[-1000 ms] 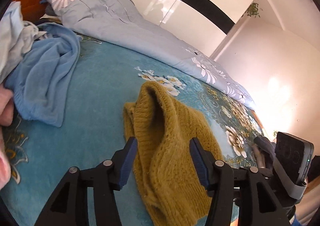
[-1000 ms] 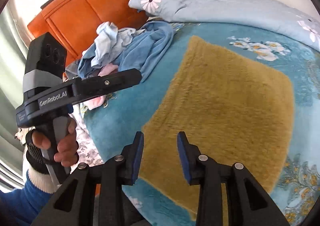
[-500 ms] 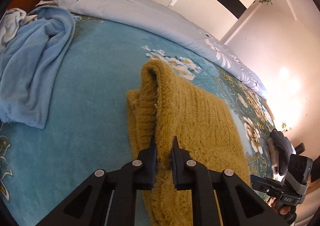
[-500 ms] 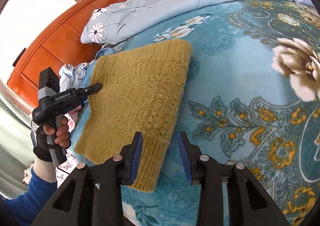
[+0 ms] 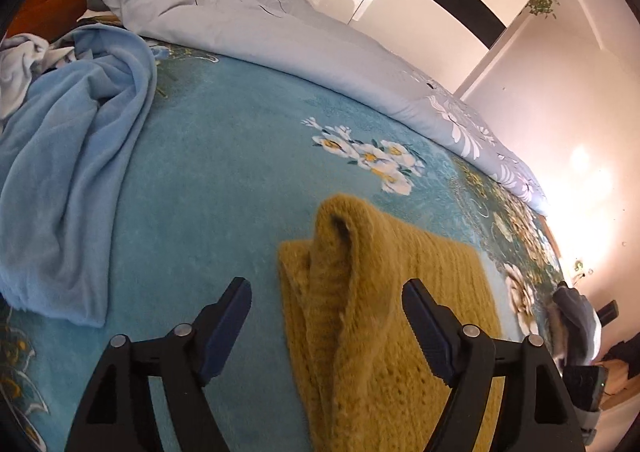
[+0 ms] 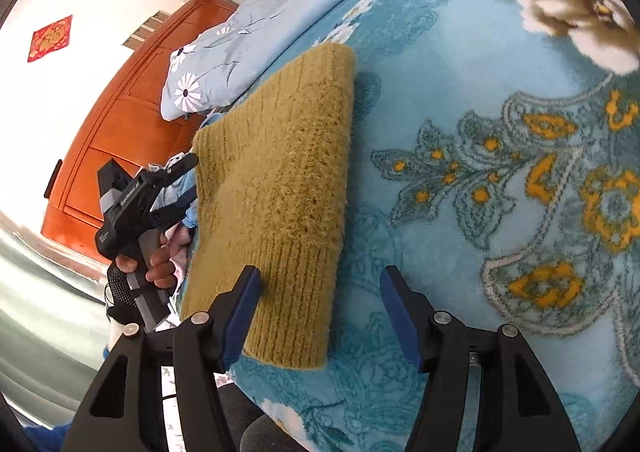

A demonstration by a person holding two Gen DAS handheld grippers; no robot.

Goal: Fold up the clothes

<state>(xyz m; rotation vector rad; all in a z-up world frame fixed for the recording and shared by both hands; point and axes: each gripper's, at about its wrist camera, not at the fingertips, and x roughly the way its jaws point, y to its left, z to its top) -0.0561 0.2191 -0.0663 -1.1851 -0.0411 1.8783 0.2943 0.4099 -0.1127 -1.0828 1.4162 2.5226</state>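
A mustard knit sweater (image 5: 384, 292) lies folded on the teal flowered blanket (image 5: 224, 180); its left edge stands up in a raised fold. My left gripper (image 5: 326, 326) is open, its fingers either side of that fold, holding nothing. In the right wrist view the sweater (image 6: 280, 188) is a flat rectangle. My right gripper (image 6: 320, 308) is open over its near corner, empty. The left gripper (image 6: 176, 188) also shows there at the sweater's far left edge.
A light blue garment (image 5: 68, 172) and a heap of other clothes (image 5: 20, 60) lie at the left. A pale blue flowered duvet (image 5: 280, 36) runs along the far side. An orange wooden headboard (image 6: 120, 124) stands behind. The bed's edge (image 6: 280, 404) is close below my right gripper.
My left gripper was shut on the sweater's raised fold half a second ago and has opened and let it go. My right gripper has opened wider.
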